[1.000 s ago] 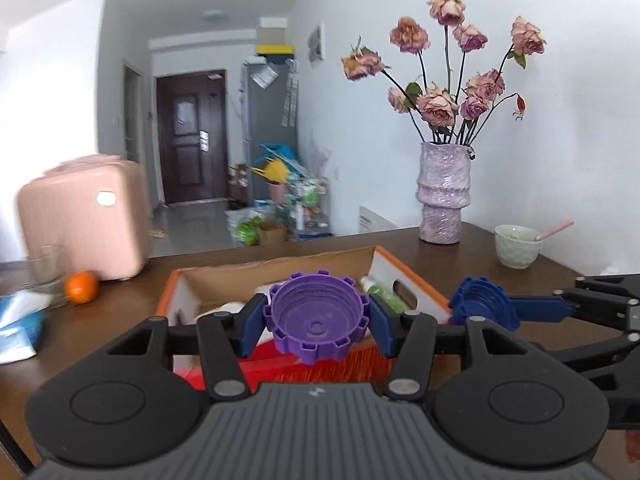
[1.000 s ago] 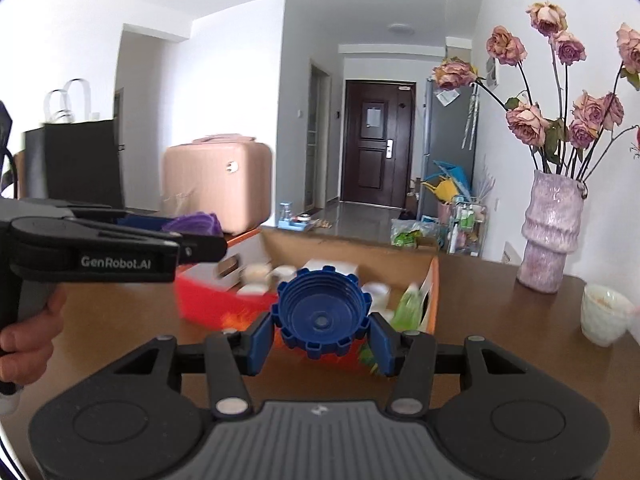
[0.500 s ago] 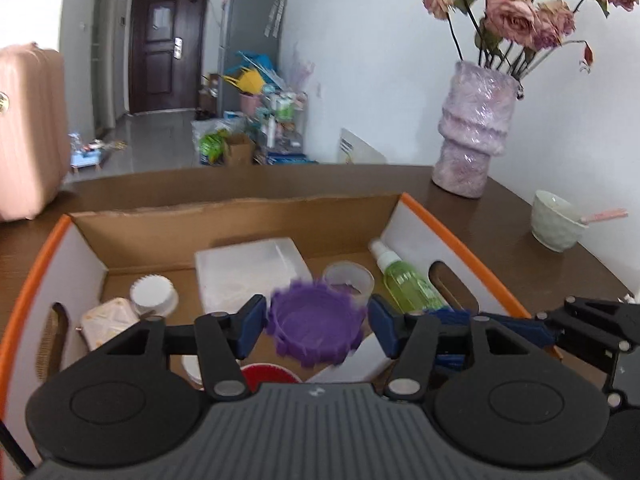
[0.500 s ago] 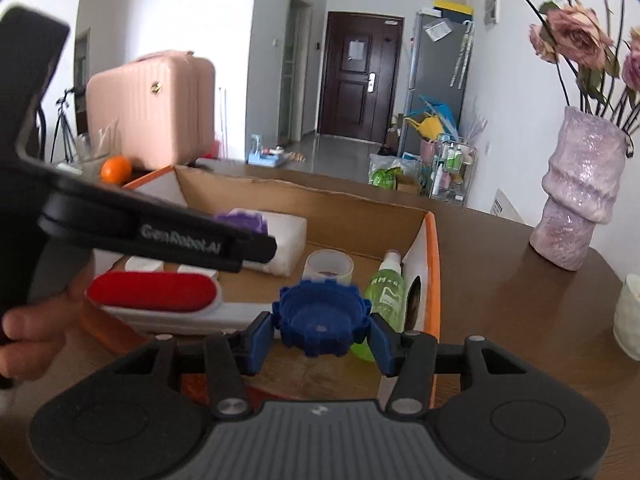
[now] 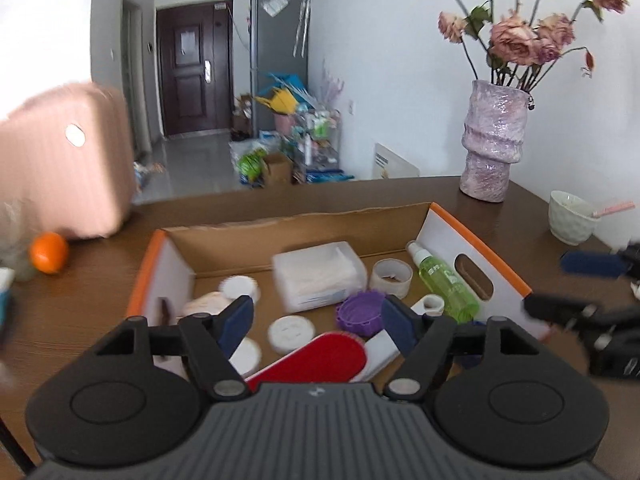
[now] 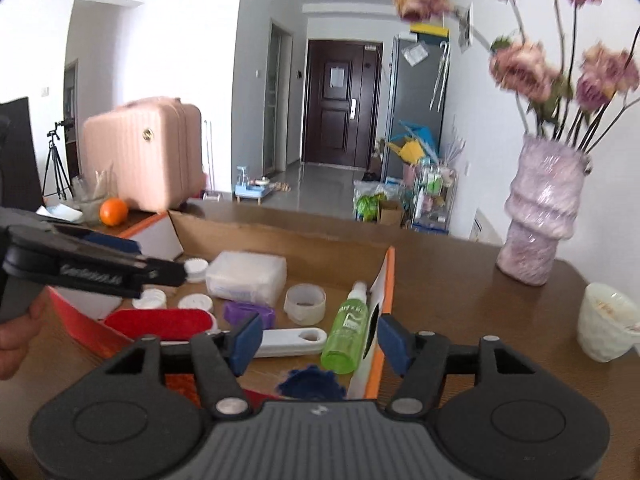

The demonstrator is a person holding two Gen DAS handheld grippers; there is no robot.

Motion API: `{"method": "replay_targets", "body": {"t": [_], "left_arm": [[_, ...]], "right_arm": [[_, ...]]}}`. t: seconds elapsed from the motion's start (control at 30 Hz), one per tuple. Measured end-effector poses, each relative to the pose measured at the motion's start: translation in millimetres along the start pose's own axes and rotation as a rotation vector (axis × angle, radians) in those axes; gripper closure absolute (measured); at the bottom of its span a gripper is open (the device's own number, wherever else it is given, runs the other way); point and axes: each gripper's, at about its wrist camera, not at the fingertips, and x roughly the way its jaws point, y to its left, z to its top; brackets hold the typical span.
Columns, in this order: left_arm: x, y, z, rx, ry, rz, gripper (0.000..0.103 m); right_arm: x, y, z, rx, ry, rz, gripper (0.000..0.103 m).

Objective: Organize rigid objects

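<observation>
Two claws over an open cardboard box point(image 5: 304, 218) with orange-edged white end walls, standing on a brown tabletop point(image 5: 92, 280). Left claw point(image 5: 316, 322): jaws opening, pads apart and pressing on nothing; the purple cap point(image 5: 360, 313) lies free on the box floor just inside the right pad, resting against a white-handled brush with a red pad point(image 5: 320, 356). Right claw point(image 6: 320, 338): jaws likewise opening, nothing gripped; the blue cap point(image 6: 312, 384), blurred, sits low between the pads at the near corner of the box, partly hidden by the claw body. Box contents seen from the right wrist: a clear rectangular container point(image 6: 246, 278), a roll of tape point(image 6: 305, 303), a green spray bottle point(image 6: 347, 330) lying along the right end wall, several white round lids point(image 6: 195, 303). On the tabletop beyond the box: an orange point(image 6: 113, 211) at far left, a mottled pink vase point(image 6: 540, 216) holding dried roses at right, and a white cup point(image 6: 608, 320) near the right edge. A hand point(image 6: 16, 332) holds the left claw's handle at the left margin of the right-wrist view
</observation>
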Motion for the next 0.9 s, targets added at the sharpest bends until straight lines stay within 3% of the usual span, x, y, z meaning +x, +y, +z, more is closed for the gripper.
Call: {"method": "replay_targets", "body": {"t": [0.13, 0.27, 0.5, 0.67, 0.9], "left_arm": [[-55.9, -1.3, -11.1, 0.038, -0.061, 0.086, 0.026], [-110.1, 3.2, -31.5, 0.01, -0.102, 0.112, 0.02], [-190.7, 1.0, -81.4, -0.001, -0.176, 0.174, 0.017], [-244.7, -2.8, -120.5, 0.038, -0.279, 0.25, 0.008], [-296.1, -3.5, -180.7, 0.012, -0.308, 0.181, 0.002]], "right_arm": [[-42.3, 5.6, -0.7, 0.001, -0.04, 0.001, 0.032], [-83.2, 13.9, -7.8, 0.009, -0.066, 0.007, 0.028], [-146.7, 41.8, -37.4, 0.011, -0.09, 0.018, 0.025], [-193.1, 73.8, -63.5, 0.014, -0.148, 0.019, 0.02], [-250.5, 115.9, -119.3, 0.042, -0.238, 0.03, 0.016]]}}
